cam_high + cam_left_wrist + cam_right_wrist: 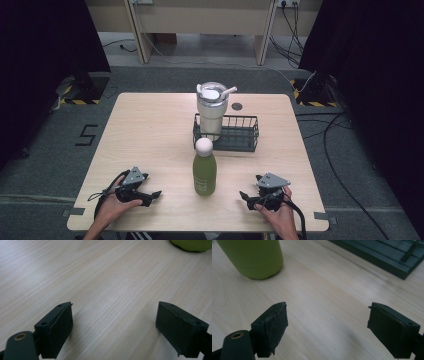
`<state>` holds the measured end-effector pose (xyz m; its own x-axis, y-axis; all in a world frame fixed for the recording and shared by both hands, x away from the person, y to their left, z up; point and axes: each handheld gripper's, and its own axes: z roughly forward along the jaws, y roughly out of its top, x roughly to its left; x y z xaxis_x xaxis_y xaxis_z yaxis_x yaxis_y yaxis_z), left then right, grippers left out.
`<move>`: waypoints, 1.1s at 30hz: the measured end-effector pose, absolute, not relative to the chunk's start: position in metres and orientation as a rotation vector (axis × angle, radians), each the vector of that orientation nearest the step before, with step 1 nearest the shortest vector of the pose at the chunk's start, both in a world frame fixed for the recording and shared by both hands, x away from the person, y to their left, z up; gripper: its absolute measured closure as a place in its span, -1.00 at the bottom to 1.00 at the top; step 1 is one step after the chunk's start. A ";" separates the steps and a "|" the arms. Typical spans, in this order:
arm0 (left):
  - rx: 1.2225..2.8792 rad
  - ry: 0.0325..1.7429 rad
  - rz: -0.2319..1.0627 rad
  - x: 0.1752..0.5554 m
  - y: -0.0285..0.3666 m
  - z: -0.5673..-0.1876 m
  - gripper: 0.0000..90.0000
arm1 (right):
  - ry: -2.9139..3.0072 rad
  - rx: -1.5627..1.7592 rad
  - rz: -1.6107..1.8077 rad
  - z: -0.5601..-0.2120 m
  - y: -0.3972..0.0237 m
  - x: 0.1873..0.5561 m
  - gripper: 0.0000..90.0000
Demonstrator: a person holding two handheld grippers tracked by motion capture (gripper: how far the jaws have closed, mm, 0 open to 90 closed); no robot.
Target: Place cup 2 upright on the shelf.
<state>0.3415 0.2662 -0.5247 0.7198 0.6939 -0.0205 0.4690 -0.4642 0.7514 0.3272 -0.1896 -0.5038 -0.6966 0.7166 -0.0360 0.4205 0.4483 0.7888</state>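
Observation:
A green bottle (204, 172) with a round white cap stands upright at the middle of the wooden table (150, 130). My left gripper (154, 197) rests near the front edge, left of the bottle, pointing toward it. In the left gripper view its jaws (115, 322) stand wide apart over bare wood, with the bottle's base (192, 245) at the top right. My right gripper (245, 199) lies to the right of the bottle, also pointing at it. Its jaws (328, 322) stand open with nothing between them, and the bottle (254, 257) is ahead on the left.
Behind the bottle a black wire basket (240, 135) holds a cream tumbler (210, 112) with a lid and straw. The basket's edge (387, 255) shows at the upper right of the right gripper view. A small dark disc (237, 106) lies near the table's far edge.

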 end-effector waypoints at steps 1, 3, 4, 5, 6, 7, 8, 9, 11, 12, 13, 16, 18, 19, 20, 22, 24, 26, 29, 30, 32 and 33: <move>2.145 0.878 0.372 0.342 0.266 -0.525 -0.70 | 2.340 0.958 1.129 -0.503 -0.188 0.326 -0.63; 2.146 0.880 0.371 0.342 0.266 -0.525 -0.70 | 2.340 0.932 1.145 -0.502 -0.185 0.325 -0.62; 2.146 0.879 0.371 0.342 0.266 -0.525 -0.70 | 2.338 0.928 1.165 -0.501 -0.183 0.324 -0.61; 2.146 0.880 0.371 0.342 0.266 -0.525 -0.70 | 2.337 0.922 1.178 -0.500 -0.182 0.323 -0.61; 2.146 0.880 0.371 0.342 0.266 -0.525 -0.70 | 2.340 0.905 1.176 -0.498 -0.181 0.323 -0.61; 2.146 0.880 0.372 0.342 0.266 -0.525 -0.70 | 2.339 0.889 1.175 -0.496 -0.179 0.322 -0.61; 2.145 0.881 0.372 0.342 0.266 -0.525 -0.70 | 2.334 0.878 1.192 -0.494 -0.177 0.321 -0.61; 2.145 0.881 0.371 0.342 0.266 -0.525 -0.70 | 2.331 0.868 1.215 -0.492 -0.176 0.320 -0.61; 2.145 0.881 0.372 0.342 0.266 -0.525 -0.70 | 2.328 0.846 1.255 -0.488 -0.172 0.318 -0.61; 2.145 0.881 0.372 0.342 0.266 -0.525 -0.70 | 2.326 0.835 1.264 -0.486 -0.170 0.318 -0.61; 2.145 0.882 0.372 0.342 0.266 -0.525 -0.70 | 2.325 0.820 1.273 -0.484 -0.167 0.317 -0.61; 2.145 0.883 0.373 0.342 0.266 -0.525 -0.70 | 2.333 0.793 1.297 -0.481 -0.162 0.317 -0.61; 2.145 0.884 0.374 0.342 0.266 -0.525 -0.70 | 2.338 0.779 1.316 -0.479 -0.159 0.317 -0.61; 2.144 0.884 0.374 0.342 0.266 -0.525 -0.70 | 2.340 0.772 1.327 -0.478 -0.156 0.318 -0.61; 2.145 0.884 0.373 0.342 0.266 -0.525 -0.70 | 2.339 0.768 1.330 -0.478 -0.155 0.318 -0.61; 2.145 0.885 0.373 0.342 0.266 -0.525 -0.70 | 2.339 0.753 1.337 -0.476 -0.151 0.319 -0.61; 2.145 0.884 0.373 0.342 0.266 -0.525 -0.70 | 2.338 0.745 1.351 -0.475 -0.148 0.320 -0.61; 2.145 0.885 0.373 0.342 0.266 -0.525 -0.70 | 2.338 0.741 1.362 -0.474 -0.146 0.320 -0.61; 2.144 0.885 0.374 0.342 0.266 -0.525 -0.70 | 2.341 0.727 1.378 -0.474 -0.143 0.320 -0.61; 2.144 0.885 0.373 0.342 0.266 -0.525 -0.70 | 2.345 0.726 1.389 -0.474 -0.141 0.320 -0.61; 2.144 0.885 0.374 0.342 0.266 -0.525 -0.70 | 2.351 0.706 1.396 -0.474 -0.136 0.321 -0.61; 2.144 0.885 0.374 0.342 0.266 -0.525 -0.70 | 2.355 0.703 1.399 -0.473 -0.134 0.321 -0.61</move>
<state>0.3424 0.2659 -0.5247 0.7154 0.6984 -0.0210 0.4720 -0.4610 0.7515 0.3210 -0.1338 -0.4734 -0.8307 0.5564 -0.0171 0.2511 0.4020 0.8805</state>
